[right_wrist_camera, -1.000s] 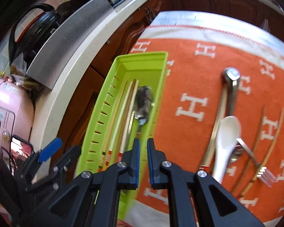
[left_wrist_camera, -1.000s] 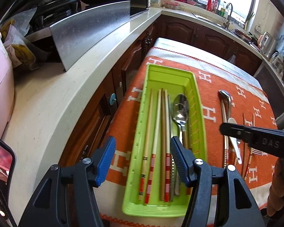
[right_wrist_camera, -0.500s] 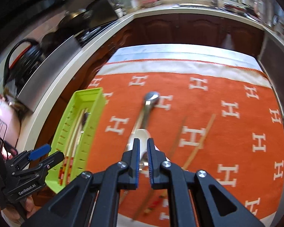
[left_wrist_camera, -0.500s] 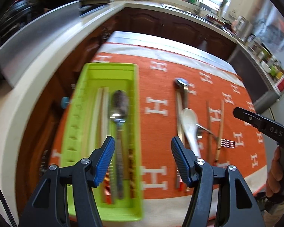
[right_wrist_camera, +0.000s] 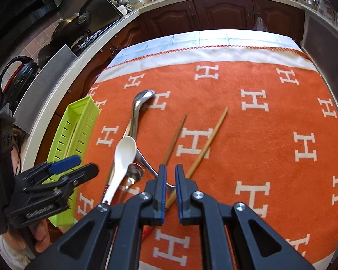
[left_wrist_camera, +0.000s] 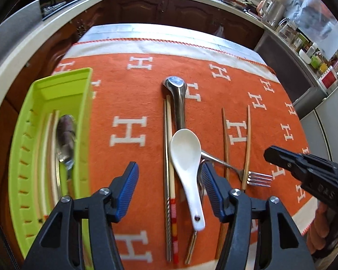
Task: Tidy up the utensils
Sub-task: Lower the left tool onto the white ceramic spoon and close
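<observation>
L gripper [left_wrist_camera: 169,182] hangs over the white ceramic soup spoon [left_wrist_camera: 187,164], jaws about half apart and closing; spoon + a chopstick pair lie below the gap, pads not touching anything. Pads are blue, ribbed; arms matte black plastic w/ silver screws. R gripper [right_wrist_camera: 169,184] has jaws nearly together, slim gap, nothing clamped; it sits above the fork handle and a bamboo chopstick end.

Table covered w/ orange terry-like cloth [left_wrist_camera: 133,94], white "H" letters woven in, pale border w/ red zigzag stitching at far edge.

Lime-green plastic tray [left_wrist_camera: 56,85], long, rectangular, slotted side walls, sits at cloth's left edge. Inside: a steel spoon [left_wrist_camera: 65,135] and pale chopsticks; details blurred.

Loose on cloth, mid: steel ladle-type spoon [left_wrist_camera: 176,94], glossy, bowl at far end, handle running under the ceramic spoon. Just left of it, a chopstick pair [left_wrist_camera: 169,157], one ribbed metal, one pale w/ red/orange bands near the close end. Steel fork [left_wrist_camera: 247,173] lies slantwise, tines to the right, crossing two plain bamboo chopsticks [left_wrist_camera: 247,139], which are slim, tapered, splayed a bit.

Writing: R gripper body in left view shows partial "DAS"; L gripper body in right view has lettering, too small to read.
</observation>
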`<state>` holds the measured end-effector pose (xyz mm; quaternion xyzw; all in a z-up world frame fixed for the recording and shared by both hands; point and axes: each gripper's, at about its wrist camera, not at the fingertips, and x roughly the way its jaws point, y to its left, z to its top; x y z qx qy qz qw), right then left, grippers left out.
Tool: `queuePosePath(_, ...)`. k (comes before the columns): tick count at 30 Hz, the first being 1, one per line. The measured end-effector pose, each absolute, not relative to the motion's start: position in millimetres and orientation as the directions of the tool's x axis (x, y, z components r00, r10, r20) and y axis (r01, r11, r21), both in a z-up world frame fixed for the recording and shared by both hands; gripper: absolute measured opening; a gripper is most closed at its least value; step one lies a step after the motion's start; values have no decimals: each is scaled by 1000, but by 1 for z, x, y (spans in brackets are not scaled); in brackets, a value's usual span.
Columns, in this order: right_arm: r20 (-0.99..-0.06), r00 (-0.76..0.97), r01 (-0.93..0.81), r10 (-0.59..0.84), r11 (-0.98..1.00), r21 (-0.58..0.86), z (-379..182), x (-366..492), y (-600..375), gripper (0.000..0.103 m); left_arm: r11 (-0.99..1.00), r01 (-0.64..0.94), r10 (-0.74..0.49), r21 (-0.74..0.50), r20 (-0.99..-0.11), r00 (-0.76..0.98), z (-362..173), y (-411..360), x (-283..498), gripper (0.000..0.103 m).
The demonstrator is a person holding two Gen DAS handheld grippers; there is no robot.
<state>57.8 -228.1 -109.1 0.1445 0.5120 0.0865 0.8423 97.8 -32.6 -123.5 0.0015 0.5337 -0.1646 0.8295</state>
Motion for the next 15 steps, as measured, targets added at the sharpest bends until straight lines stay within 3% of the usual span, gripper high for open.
queuePosePath(8, -848, 439, 3, 298, 943, 333, -126, 65, -239, 9, 946, 259, -273, -194, -907, 320, -153, -42, 119, 55)
queuePosePath(12, -851, 423, 13, 310, 937, 348, -134, 68, -243, 9, 946, 266, -269, -188, -911, 313, -160, -48, 125, 46)
queuePosePath(15, -852, 416, 11, 319, 935, 355, -138, 70, -243, 9, 947, 275, -252, -163, -911, 328, -160, -53, 124, 46)
